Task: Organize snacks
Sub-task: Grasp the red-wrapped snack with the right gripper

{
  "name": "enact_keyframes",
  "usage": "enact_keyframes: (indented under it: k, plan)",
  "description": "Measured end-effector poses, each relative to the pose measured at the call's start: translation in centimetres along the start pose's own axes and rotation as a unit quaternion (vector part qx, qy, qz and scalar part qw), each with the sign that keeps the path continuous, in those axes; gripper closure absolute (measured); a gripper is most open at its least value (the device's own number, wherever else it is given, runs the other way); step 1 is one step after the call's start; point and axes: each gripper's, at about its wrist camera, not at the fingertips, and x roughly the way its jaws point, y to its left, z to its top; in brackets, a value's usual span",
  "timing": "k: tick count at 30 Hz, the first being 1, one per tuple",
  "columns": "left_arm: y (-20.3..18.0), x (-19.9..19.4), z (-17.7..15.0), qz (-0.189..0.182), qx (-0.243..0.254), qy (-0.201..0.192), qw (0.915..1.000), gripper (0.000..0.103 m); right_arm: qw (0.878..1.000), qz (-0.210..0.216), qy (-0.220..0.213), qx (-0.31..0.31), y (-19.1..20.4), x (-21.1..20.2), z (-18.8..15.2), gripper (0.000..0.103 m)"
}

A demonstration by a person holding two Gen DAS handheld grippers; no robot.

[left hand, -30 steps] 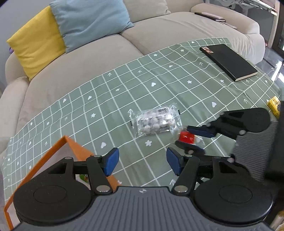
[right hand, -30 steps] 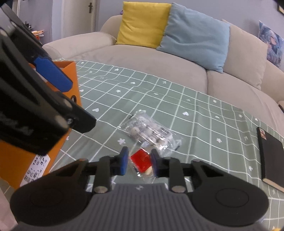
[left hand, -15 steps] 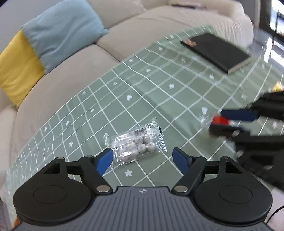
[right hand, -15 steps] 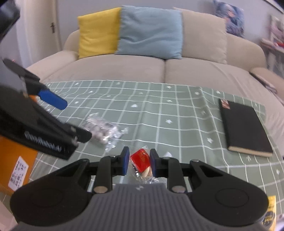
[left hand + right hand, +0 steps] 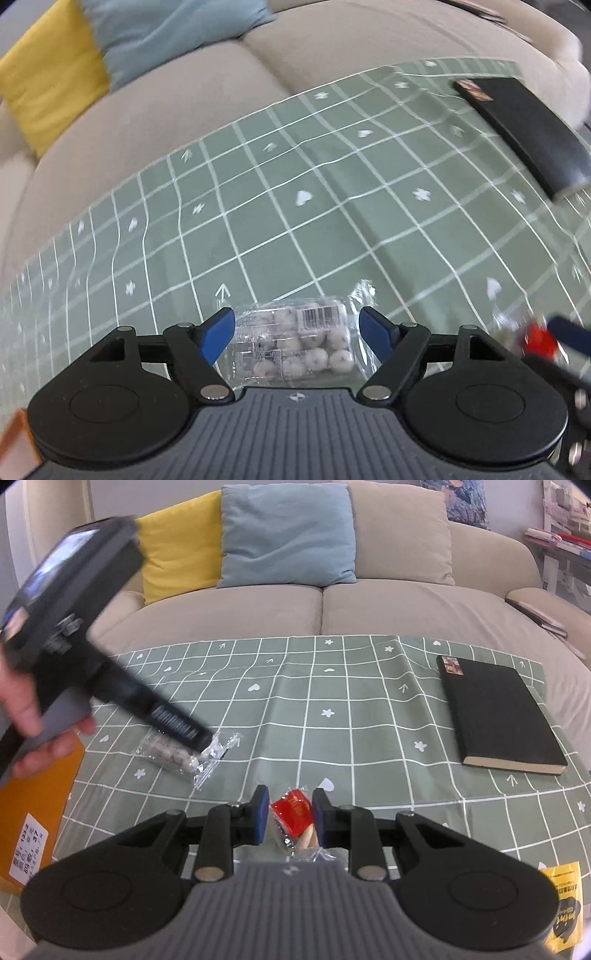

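Observation:
A clear bag of white round snacks [image 5: 295,341] lies on the green checked tablecloth [image 5: 295,206]. My left gripper [image 5: 297,326] is open, its blue pads on either side of the bag, low over it. In the right wrist view the same bag [image 5: 177,753] lies under the left gripper [image 5: 207,738]. My right gripper [image 5: 290,814] is shut on a small red-and-clear snack packet [image 5: 295,818], held above the cloth. That packet shows blurred at the right edge of the left wrist view [image 5: 539,338].
An orange box [image 5: 33,812] stands at the left edge of the cloth. A black notebook [image 5: 498,716] lies at the right. A yellow snack packet [image 5: 565,904] lies at the near right. A beige sofa with yellow and blue cushions [image 5: 288,535] is behind.
My left gripper has moved forward and down onto the white snack bag, which now sits between its open pads. My right gripper has pulled back to the right with the red packet.

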Motion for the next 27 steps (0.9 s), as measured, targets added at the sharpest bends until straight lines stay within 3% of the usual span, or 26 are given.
enact_keyframes:
  k: [2,5,8,10,12,14,15,20,25,26,27]
  plan:
    - [0.1,0.3,-0.2,-0.008,-0.013,0.009,0.9998,0.018,1.0,0.001,0.0,-0.001,0.1,0.0,-0.1,0.081]
    - [0.1,0.5,-1.0,-0.024,-0.026,0.022,0.9991,0.036,1.0,0.002,0.002,-0.002,0.1,0.0,-0.2,0.081]
    - [-0.5,-0.1,-1.7,-0.022,-0.03,0.021,0.9991,0.047,1.0,0.001,0.002,-0.006,0.1,0.0,-0.1,0.081]
    - [-1.1,-0.5,-1.9,-0.023,-0.021,0.017,0.9994,0.063,1.0,0.001,0.003,-0.009,0.2,-0.1,-0.2,0.081]
    - [-1.8,-1.0,-2.2,-0.022,-0.007,0.012,0.9997,0.087,1.0,0.001,0.005,-0.011,0.3,-0.2,-0.3,0.081]
    - [-2.4,-1.4,-2.6,-0.02,-0.003,0.006,0.9998,0.095,1.0,0.001,0.008,-0.014,0.4,-0.4,-0.5,0.081]
    - [-2.7,-1.5,-2.9,-0.014,-0.001,0.002,0.9999,0.103,1.0,0.001,0.009,-0.016,0.4,-0.5,-0.5,0.081]
    - [-3.3,-1.0,-4.6,-0.036,-0.031,0.028,0.9985,0.103,1.0,-0.004,0.018,-0.016,0.4,-1.0,-0.8,0.081]
    - [-3.5,-2.4,-6.5,-0.053,-0.05,0.006,0.9973,0.103,1.0,-0.004,0.022,-0.014,0.4,-1.6,-1.3,0.081]
    - [-3.6,-2.9,-6.8,-0.053,-0.059,-0.012,0.9968,0.099,1.0,-0.004,0.022,-0.013,0.4,-1.7,-1.4,0.08]
    - [-3.4,-3.4,-7.1,-0.049,-0.071,-0.023,0.996,0.088,1.0,-0.003,0.021,-0.012,0.4,-1.8,-1.5,0.08]
